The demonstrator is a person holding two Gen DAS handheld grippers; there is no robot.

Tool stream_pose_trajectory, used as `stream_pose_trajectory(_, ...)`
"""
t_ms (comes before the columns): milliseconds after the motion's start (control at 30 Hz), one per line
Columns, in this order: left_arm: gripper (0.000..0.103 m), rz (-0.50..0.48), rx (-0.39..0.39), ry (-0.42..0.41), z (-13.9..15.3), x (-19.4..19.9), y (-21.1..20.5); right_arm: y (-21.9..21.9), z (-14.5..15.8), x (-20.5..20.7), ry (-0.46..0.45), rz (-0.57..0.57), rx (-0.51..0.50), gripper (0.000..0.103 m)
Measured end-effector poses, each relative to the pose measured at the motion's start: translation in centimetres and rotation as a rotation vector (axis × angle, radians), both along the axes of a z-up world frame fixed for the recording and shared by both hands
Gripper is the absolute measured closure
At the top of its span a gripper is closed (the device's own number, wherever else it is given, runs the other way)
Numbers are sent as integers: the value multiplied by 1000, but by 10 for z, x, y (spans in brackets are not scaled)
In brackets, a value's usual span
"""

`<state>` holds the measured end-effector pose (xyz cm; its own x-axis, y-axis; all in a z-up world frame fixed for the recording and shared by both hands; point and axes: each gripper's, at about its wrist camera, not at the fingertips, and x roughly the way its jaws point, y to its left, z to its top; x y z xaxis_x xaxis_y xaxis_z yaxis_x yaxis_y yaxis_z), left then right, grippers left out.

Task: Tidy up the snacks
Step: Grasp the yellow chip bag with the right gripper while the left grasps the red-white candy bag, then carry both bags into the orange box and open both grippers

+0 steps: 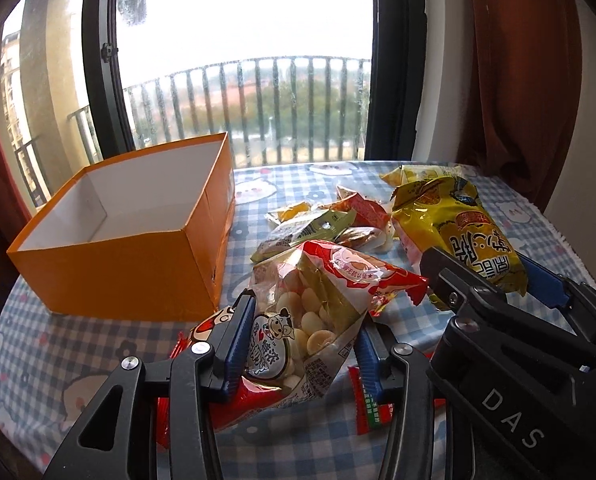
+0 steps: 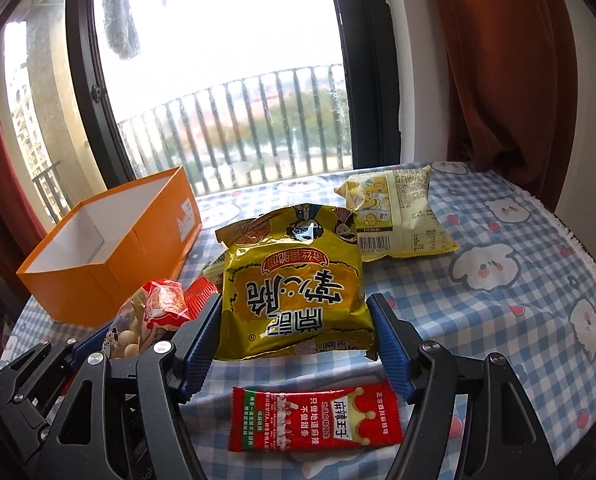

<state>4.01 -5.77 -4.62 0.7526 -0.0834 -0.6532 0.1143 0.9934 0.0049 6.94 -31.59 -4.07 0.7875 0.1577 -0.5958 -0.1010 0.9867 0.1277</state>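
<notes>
Left gripper (image 1: 298, 344): we have its blue pads clamped on the sides of a clear bag of round biscuits (image 1: 318, 300), which stands tilted between the fingers, its red end pointing away from us to the right.
Right gripper (image 2: 294, 340): we hold a gold snack bag (image 2: 294, 292) between its fingers, pressed from both sides and lifted clear of the cloth, print upside down to us.
Orange box (image 1: 130, 268): open at the top, white inside, nothing in it that we can see; it sits ahead and to the left of our left gripper, well apart from the right one.
Red packet (image 2: 318, 418): flat on the cloth directly under our right gripper, between its two fingers in the right wrist view.
Pale yellow bag (image 2: 398, 216): flat on the cloth beyond the gold bag, ahead and to the right of our right gripper.
Small wrapped snacks (image 1: 322, 224): a loose heap ahead of our left gripper, to the right of the box.
Tablecloth (image 2: 498, 280): blue and white checks with cartoon animals, under everything.
Window (image 1: 242, 60): past the table's far edge, railing outside.
</notes>
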Motion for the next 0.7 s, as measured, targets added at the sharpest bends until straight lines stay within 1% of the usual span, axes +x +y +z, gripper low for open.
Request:
stream_pose_trajectory(267,56,19,-18,-40,22,-8,12,7,23,-3,-43,11,13,30)
stream_pose_trajectory(400,56,35,-29,-76,37,-9,17,13,35,-1,-61,34,23,30)
stream_pose_trajectory(533,56,54,-34,-124,51,-7,26,24,53,1,-111,57,28,30)
stream_pose_trajectory(700,56,76,-36,-160,61,0,39,39,69,8,-163,80,26,30)
